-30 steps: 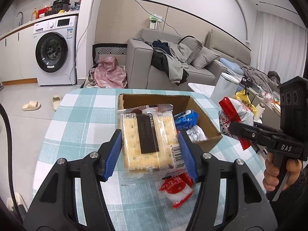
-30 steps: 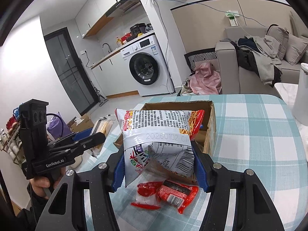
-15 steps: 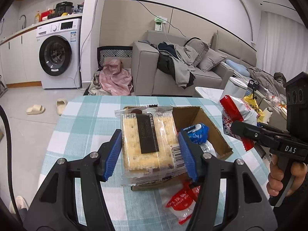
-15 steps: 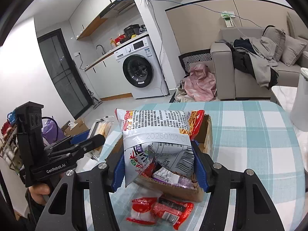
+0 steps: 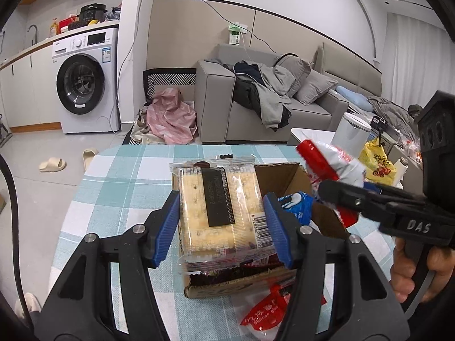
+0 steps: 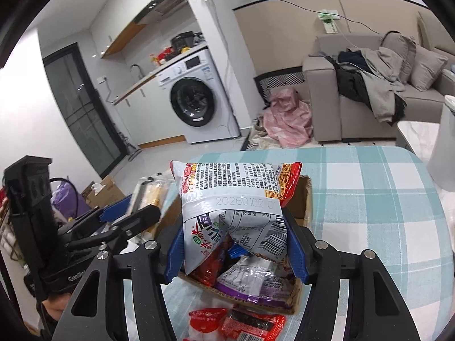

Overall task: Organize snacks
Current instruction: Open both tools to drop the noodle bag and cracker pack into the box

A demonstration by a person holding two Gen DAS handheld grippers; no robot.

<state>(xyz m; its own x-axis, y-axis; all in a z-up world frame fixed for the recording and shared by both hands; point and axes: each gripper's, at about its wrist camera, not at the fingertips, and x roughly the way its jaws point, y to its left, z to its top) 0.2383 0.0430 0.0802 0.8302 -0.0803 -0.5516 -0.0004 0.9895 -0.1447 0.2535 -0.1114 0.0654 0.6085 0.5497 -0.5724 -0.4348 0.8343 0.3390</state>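
Note:
My left gripper [image 5: 223, 228] is shut on a clear pack of yellow crackers [image 5: 220, 209], held over the near left part of an open cardboard box [image 5: 287, 174]. My right gripper [image 6: 237, 251] is shut on a silver and red noodle snack bag [image 6: 233, 199], held above the same box [image 6: 304, 199]. Inside the box lie a blue packet [image 5: 295, 203], a purple packet [image 6: 253, 280] and a dark red one [image 6: 212, 264]. From the left wrist view the right gripper [image 5: 330, 190] with its bag [image 5: 332, 164] shows at the right, a hand under it.
The box sits on a table with a teal and white checked cloth [image 6: 369, 187]. Red packets [image 6: 236, 325] lie on the cloth just in front of the box. A white bin [image 5: 351, 132] stands past the table's right side; a sofa [image 5: 227, 102] and washing machine [image 5: 85, 82] lie beyond.
Both grippers have carried their packs forward over the box. The box now lies under the fingers, and the red packets on the cloth have slid toward the bottom of both views.

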